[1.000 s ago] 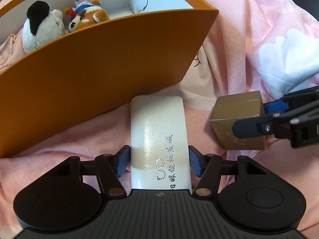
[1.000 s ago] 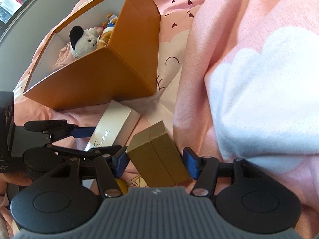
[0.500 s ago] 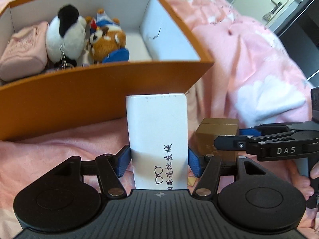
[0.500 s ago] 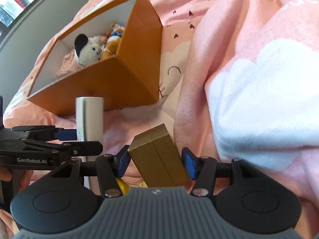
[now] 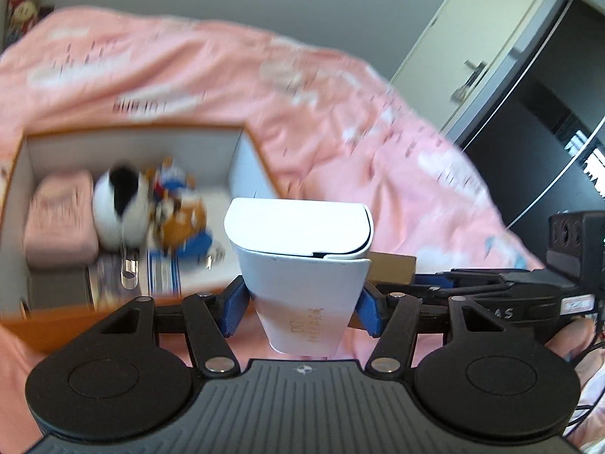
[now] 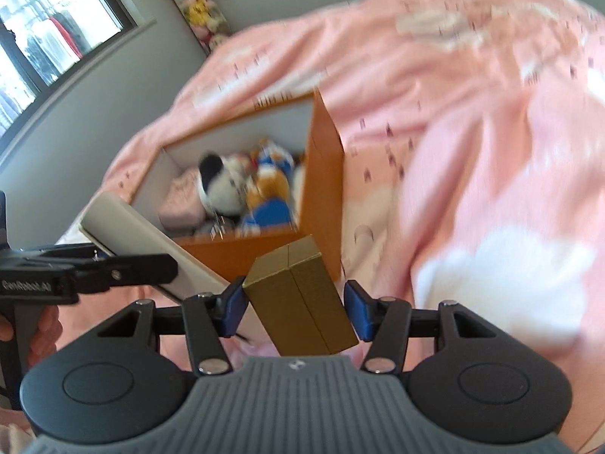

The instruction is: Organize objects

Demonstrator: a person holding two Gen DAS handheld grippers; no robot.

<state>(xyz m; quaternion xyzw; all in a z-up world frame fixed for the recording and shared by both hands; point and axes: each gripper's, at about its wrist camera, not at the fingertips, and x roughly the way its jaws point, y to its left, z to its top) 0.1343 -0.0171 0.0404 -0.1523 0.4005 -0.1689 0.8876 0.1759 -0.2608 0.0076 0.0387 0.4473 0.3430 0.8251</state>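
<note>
White case (image 5: 302,261): smooth, slightly glossy. Gold box (image 6: 298,299): fine-grained matt card. Orange box (image 6: 325,189): matt cardboard, white inside. Bedcover (image 6: 472,132): soft pink cloth. Toys (image 5: 121,208): plush.

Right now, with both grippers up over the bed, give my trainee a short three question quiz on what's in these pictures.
1. True or false: the left gripper holds the gold box.
2. Which of these is in the orange box? A) a black and white plush toy B) a mug C) a shoe
3. Fill in: the orange box sits on a ____ blanket.

Key:
1. False. The left gripper holds the white case; the right gripper holds the gold box.
2. A, the plush toy.
3. Pink.
</note>
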